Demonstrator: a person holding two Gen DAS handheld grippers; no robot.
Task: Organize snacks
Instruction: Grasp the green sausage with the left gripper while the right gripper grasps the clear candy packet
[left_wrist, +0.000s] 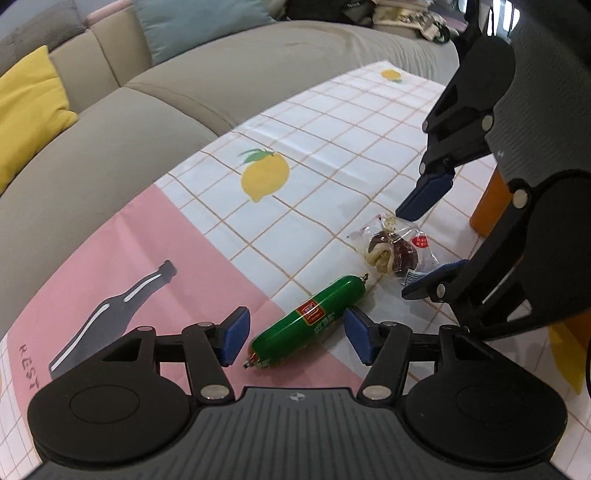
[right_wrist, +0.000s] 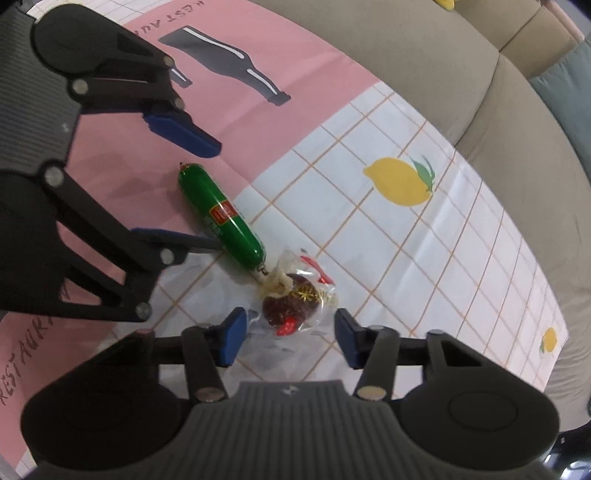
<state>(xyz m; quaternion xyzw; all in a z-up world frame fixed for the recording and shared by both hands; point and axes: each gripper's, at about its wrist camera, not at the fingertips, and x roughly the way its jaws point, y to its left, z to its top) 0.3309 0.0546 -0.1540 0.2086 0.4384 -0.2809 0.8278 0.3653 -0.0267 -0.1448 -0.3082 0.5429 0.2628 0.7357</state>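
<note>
Tablecloth (left_wrist: 332, 122) glossy and creased, white with thin orange grid, printed yellow lemons, pink panel with grey bottle silhouette and lettering. Beige sofa (left_wrist: 110, 147) right behind table edge, soft matte fabric, yellow cushion (left_wrist: 26, 110) and teal cushion (left_wrist: 192, 26) on it. Orange object (left_wrist: 491, 206) at far side, partly hidden, identity unclear.

Green sausage (left_wrist: 306, 321), smooth shiny cylinder with red label and clipped metal ends, lay flat across pink-white border. Was between blue pads of left gripper (left_wrist: 295, 338), jaws spread, not pressing it.

Wrapped pastry (right_wrist: 291, 302), crinkly clear wrapper with red and gold print, dark lumpy filling, lay just beside sausage's end on white grid. Sat between pads of right gripper (right_wrist: 288, 338), jaws apart, wrapper edge near one pad, no pinch seen.
</note>
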